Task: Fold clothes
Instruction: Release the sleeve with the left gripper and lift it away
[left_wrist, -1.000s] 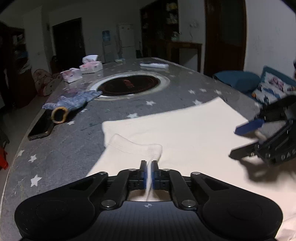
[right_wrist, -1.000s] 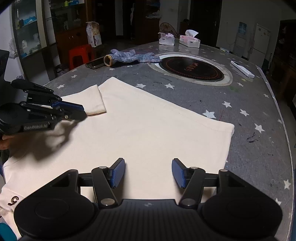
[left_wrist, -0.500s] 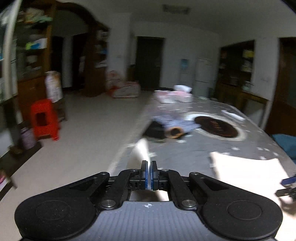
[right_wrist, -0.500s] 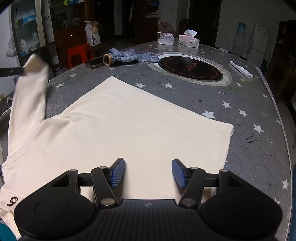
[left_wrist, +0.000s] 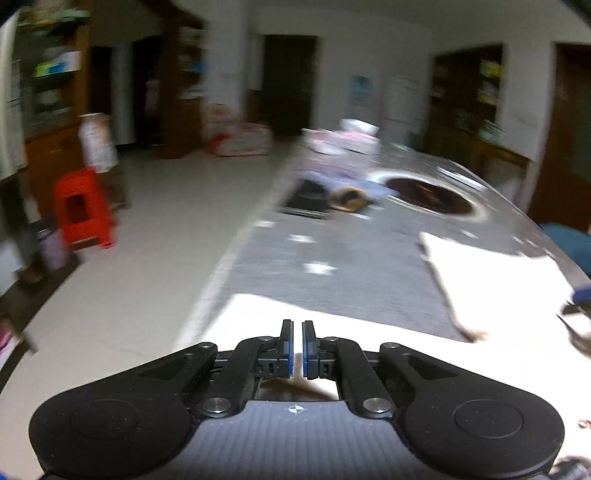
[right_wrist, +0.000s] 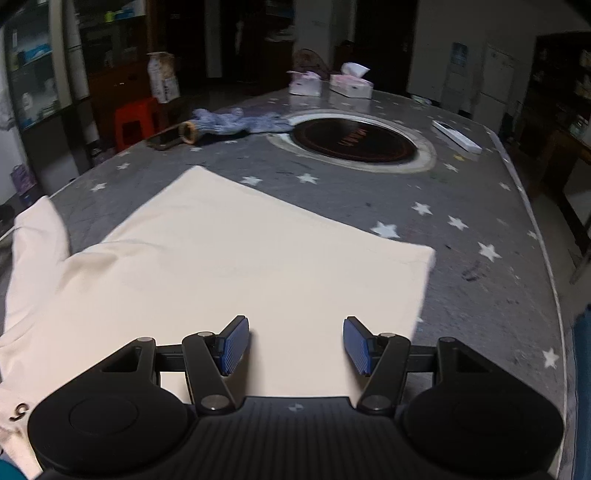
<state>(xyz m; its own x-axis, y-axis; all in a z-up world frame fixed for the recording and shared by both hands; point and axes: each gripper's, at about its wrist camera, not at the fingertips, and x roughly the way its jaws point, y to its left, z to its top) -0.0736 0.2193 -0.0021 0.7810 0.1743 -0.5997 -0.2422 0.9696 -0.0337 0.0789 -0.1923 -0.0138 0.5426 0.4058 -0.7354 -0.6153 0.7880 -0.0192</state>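
A cream shirt (right_wrist: 240, 266) lies flat on the grey star-print table (right_wrist: 480, 206). Its left sleeve (right_wrist: 40, 229) stretches out sideways to the table's left edge. My right gripper (right_wrist: 295, 343) hovers open over the shirt's near hem, nothing between its blue pads. In the blurred left wrist view, my left gripper (left_wrist: 297, 350) is low over the white sleeve (left_wrist: 332, 325), jaws nearly together with a thin white strip between them. The shirt body (left_wrist: 491, 280) shows at the right of that view.
A round cooktop (right_wrist: 354, 140) is set into the table's middle. Behind it are tissue boxes (right_wrist: 349, 85) and a white remote (right_wrist: 456, 136). A blue-grey cloth (right_wrist: 236, 123) and a phone (right_wrist: 164, 139) lie at the far left. A red stool (right_wrist: 135, 122) stands on the floor.
The left gripper carried the sleeve off the shirt body, swung it up and out to the left, and lowered it to the table edge. The right gripper stayed put, open.
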